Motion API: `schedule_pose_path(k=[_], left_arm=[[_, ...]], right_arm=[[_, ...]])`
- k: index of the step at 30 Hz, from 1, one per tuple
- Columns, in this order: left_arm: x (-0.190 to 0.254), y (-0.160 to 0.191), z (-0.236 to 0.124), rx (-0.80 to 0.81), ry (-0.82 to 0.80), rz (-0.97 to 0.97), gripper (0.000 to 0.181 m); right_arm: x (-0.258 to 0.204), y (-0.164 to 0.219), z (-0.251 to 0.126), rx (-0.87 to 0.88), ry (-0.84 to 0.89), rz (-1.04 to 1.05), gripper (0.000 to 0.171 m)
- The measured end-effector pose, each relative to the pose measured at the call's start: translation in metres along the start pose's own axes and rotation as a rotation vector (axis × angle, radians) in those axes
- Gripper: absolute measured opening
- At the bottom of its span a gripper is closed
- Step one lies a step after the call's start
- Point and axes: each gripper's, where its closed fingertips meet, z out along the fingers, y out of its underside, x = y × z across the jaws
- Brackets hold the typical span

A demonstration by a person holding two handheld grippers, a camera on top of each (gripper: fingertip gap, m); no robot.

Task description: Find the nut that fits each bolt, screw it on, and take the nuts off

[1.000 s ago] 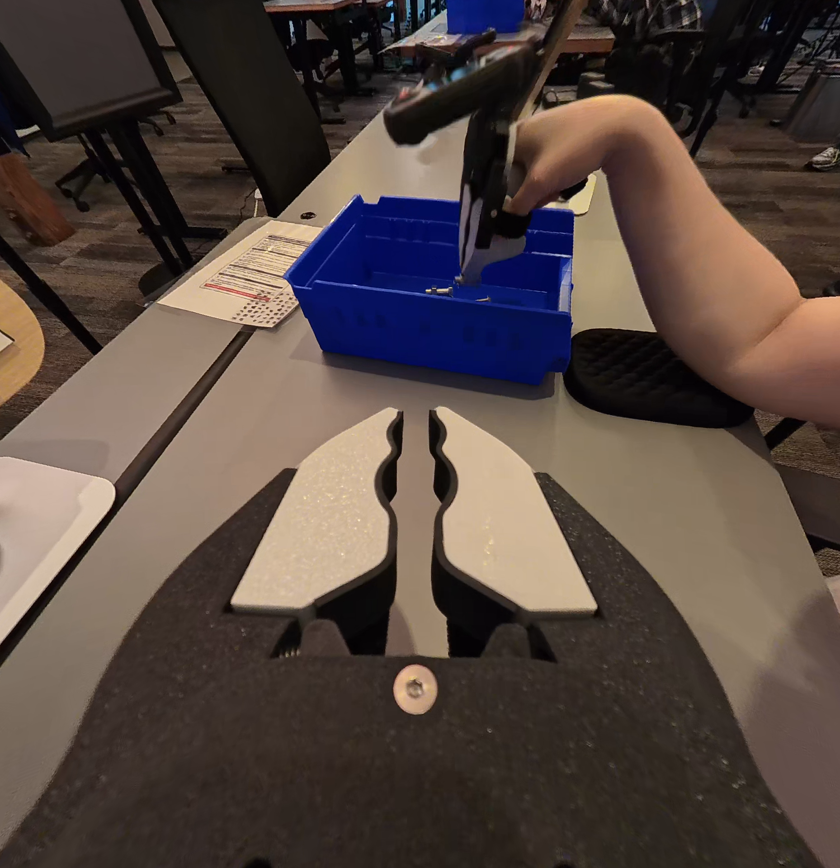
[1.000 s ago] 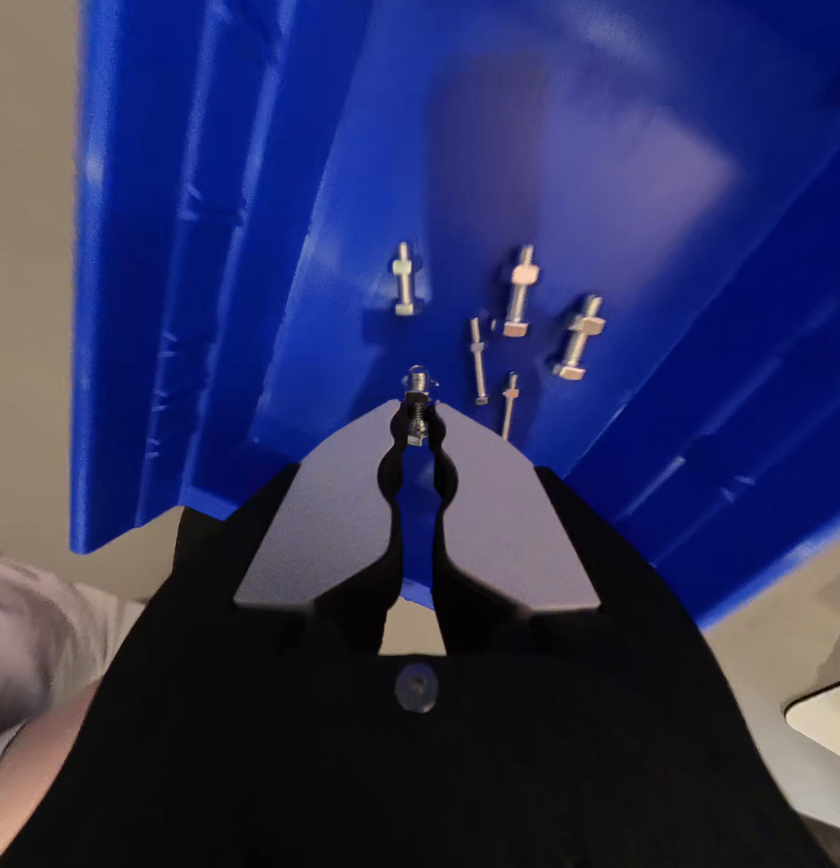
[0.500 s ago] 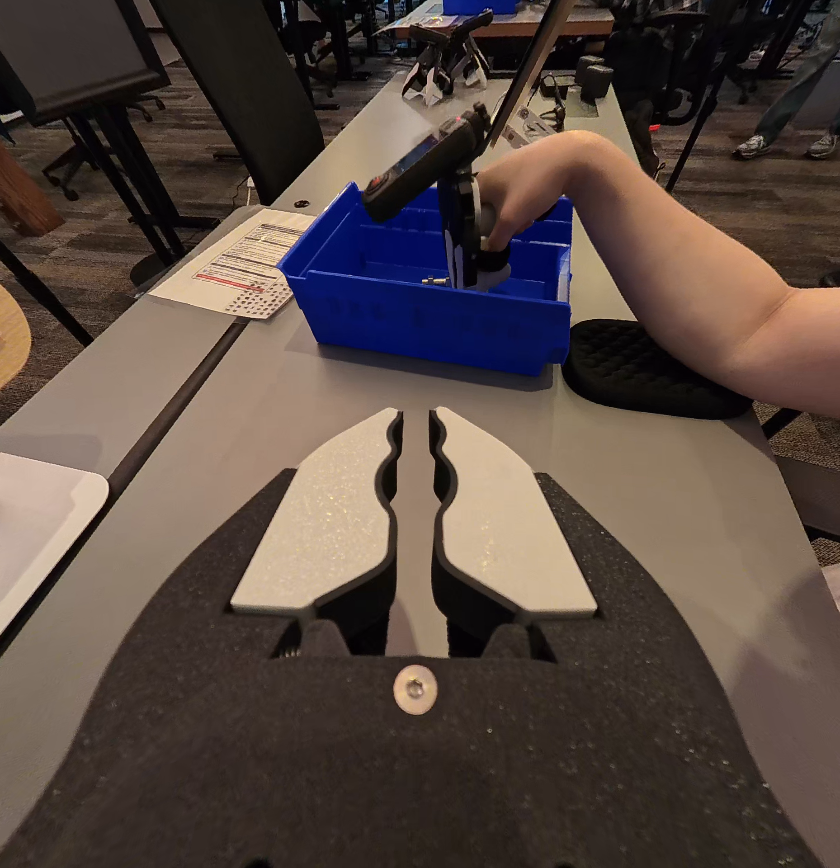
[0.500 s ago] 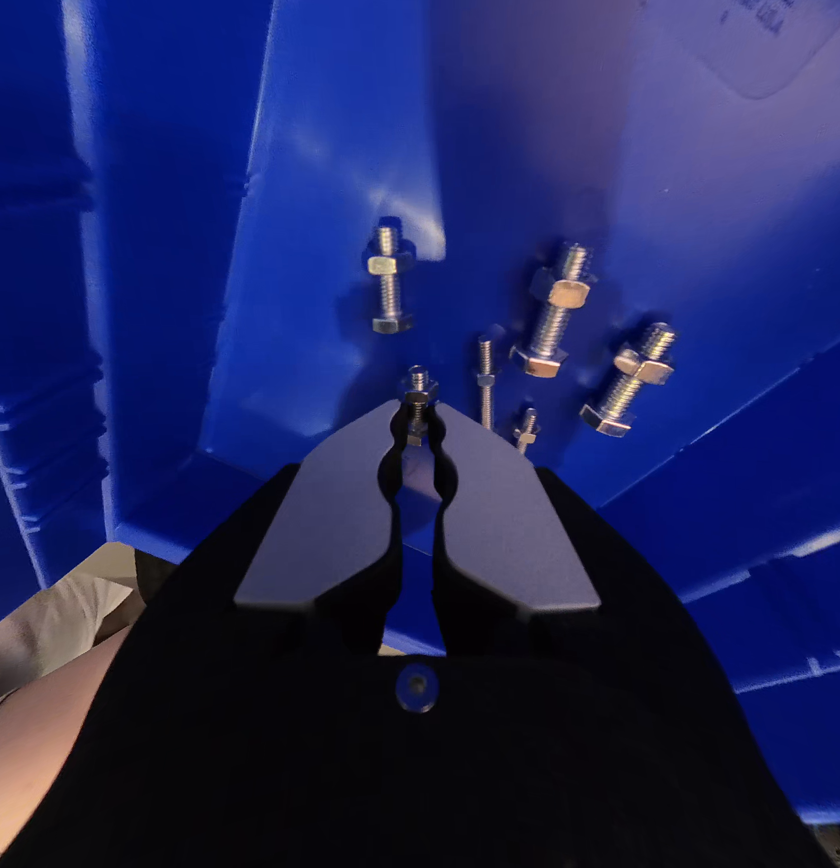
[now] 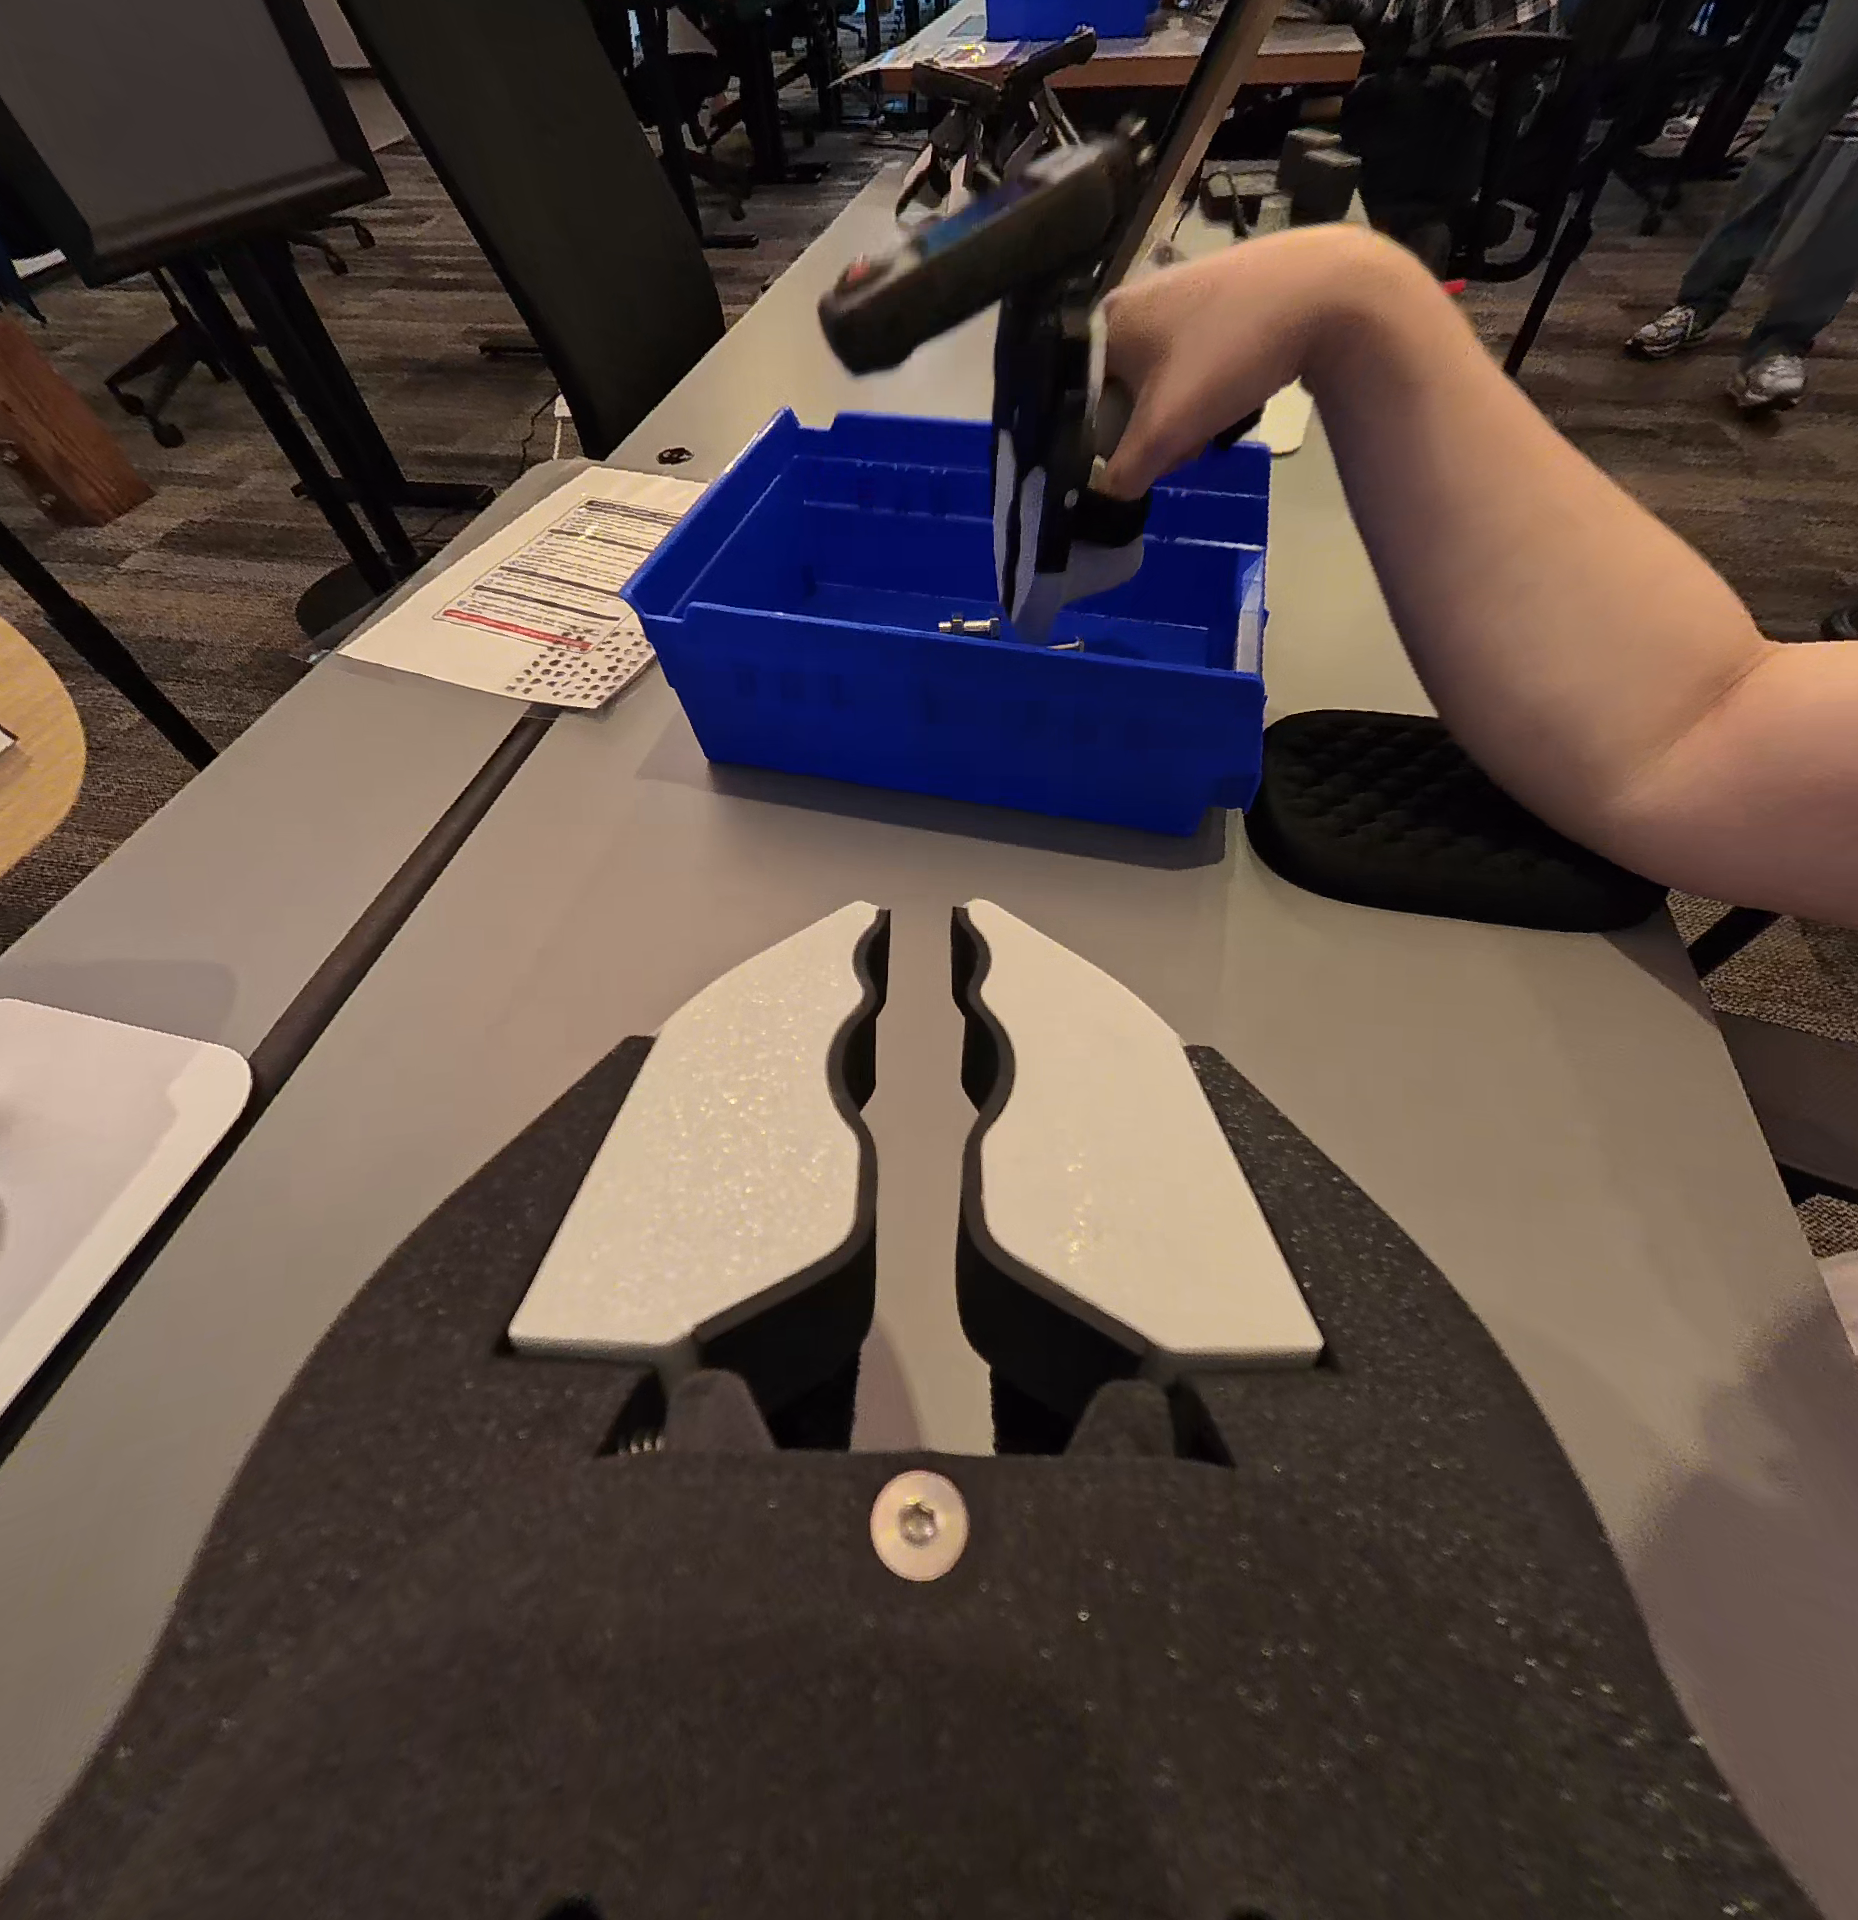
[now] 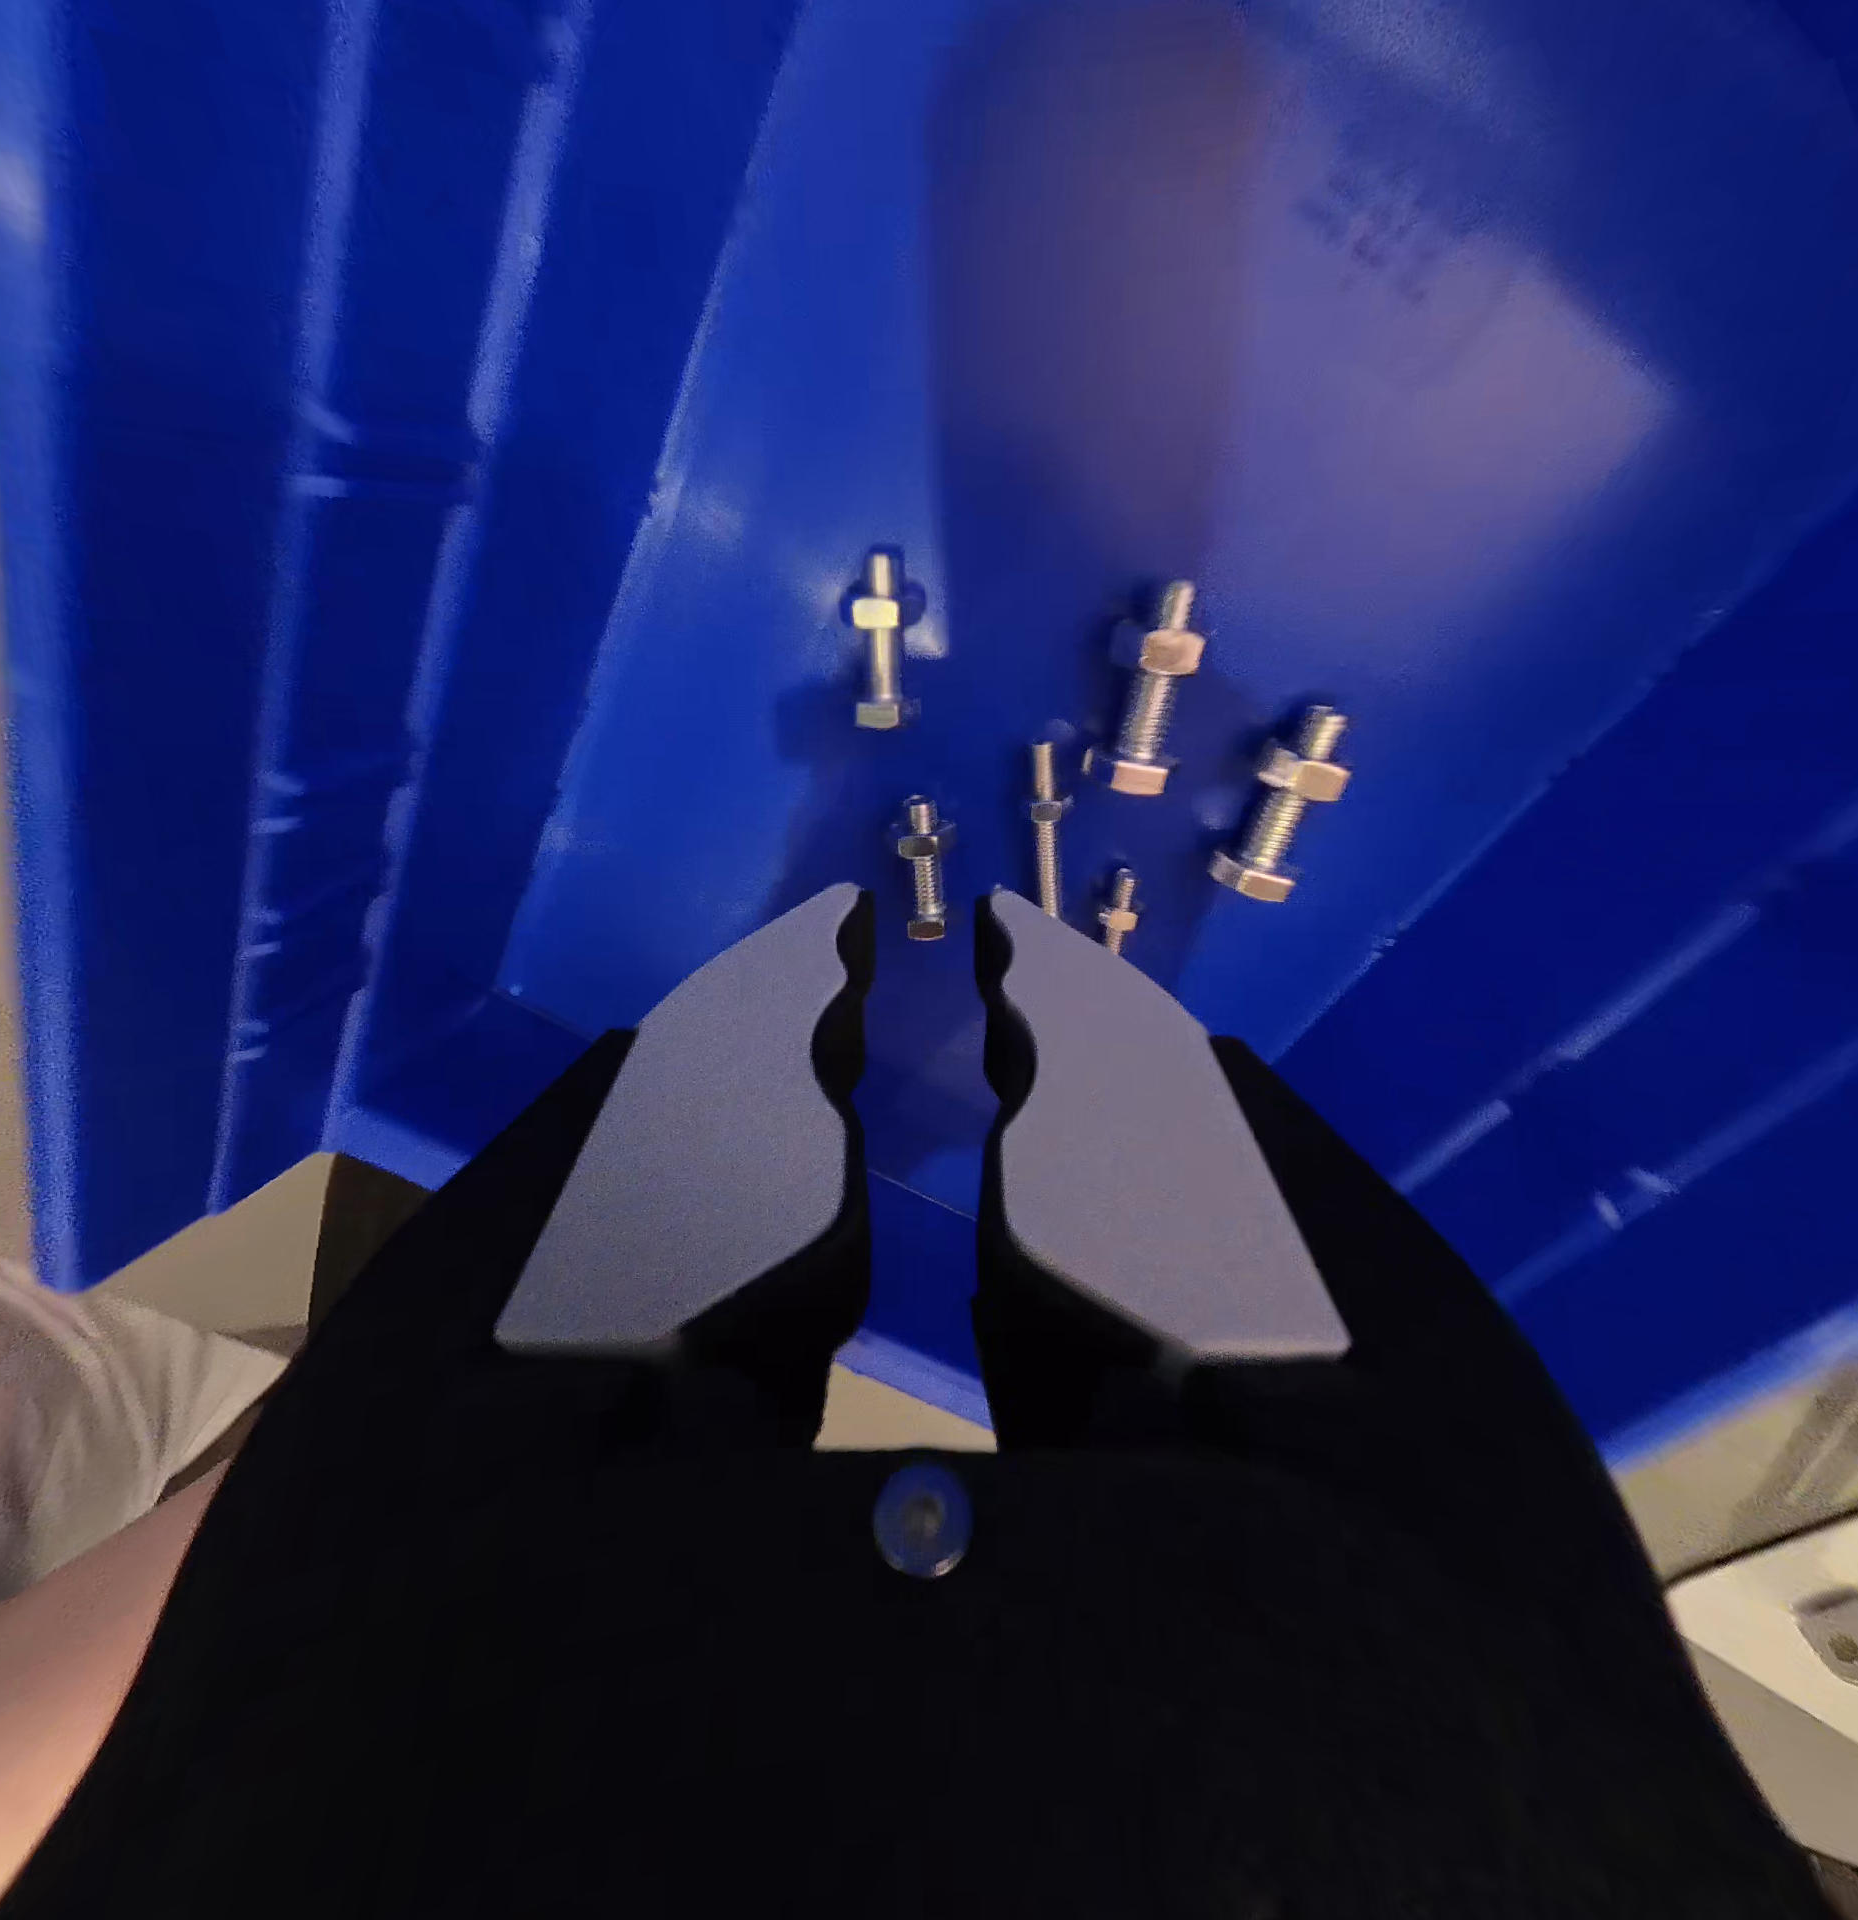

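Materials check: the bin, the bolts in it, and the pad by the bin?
Blue bin: looks like moulded plastic, glossy, with ribbed walls and soft highlights.
Bolts: bright silvery metal, probably plated steel; threads and hex nuts glint.
Black pad: soft-looking, matte, quilted dimples; foam or fabric-covered gel, cannot tell which.

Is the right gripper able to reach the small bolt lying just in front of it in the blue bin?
Probably yes: the right gripper is open, and the small bolt lies just beyond its fingertips with nothing between.
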Motion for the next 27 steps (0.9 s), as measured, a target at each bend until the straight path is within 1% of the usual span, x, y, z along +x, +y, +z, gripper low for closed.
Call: schedule_pose_path(k=[2, 5, 8, 10, 12, 14, 16, 18, 22, 24, 27], left_arm=[[-0.001, 0.0, 0.0, 0.0, -0.003, 0.0, 0.01], [0.0, 0.0, -0.001, -0.002, -0.005, 0.002, 0.011], [0.002, -0.002, -0.002, 0.0, -0.006, 0.007, 0.011], [0.003, -0.002, -0.002, 0.0, -0.007, 0.011, 0.011], [0.003, -0.003, -0.003, -0.002, -0.011, 0.015, 0.011], [0.002, -0.003, -0.004, -0.005, -0.02, 0.021, 0.012], [0.002, -0.003, -0.004, -0.008, -0.024, 0.025, 0.012], [0.003, -0.004, -0.005, -0.007, -0.026, 0.026, 0.012], [0.002, -0.005, -0.007, -0.013, -0.038, 0.029, 0.013], [0.001, -0.007, -0.01, -0.015, -0.052, 0.03, 0.013], [-0.006, -0.01, -0.02, -0.027, -0.108, 0.034, 0.015]], right_arm=[[0.002, -0.01, -0.025, 0.108, 0.069, -0.004, 0.018], [0.009, -0.03, -0.072, 0.326, 0.233, 0.001, 0.017], [0.01, -0.056, -0.127, 0.606, 0.396, -0.008, 0.015], [0.006, -0.07, -0.165, 0.803, 0.493, -0.005, 0.019], [0.003, -0.076, -0.198, 0.985, 0.586, 0.016, 0.02], [0.003, -0.076, -0.223, 1.107, 0.68, 0.046, 0.025], [0.005, -0.072, -0.235, 1.161, 0.766, 0.069, 0.028], [0.008, -0.069, -0.24, 1.181, 0.817, 0.093, 0.028], [0.01, -0.071, -0.238, 1.203, 0.818, 0.12, 0.037], [0.014, -0.071, -0.236, 1.189, 0.848, 0.13, 0.043], [0.018, -0.072, -0.231, 1.171, 0.867, 0.136, 0.045]])
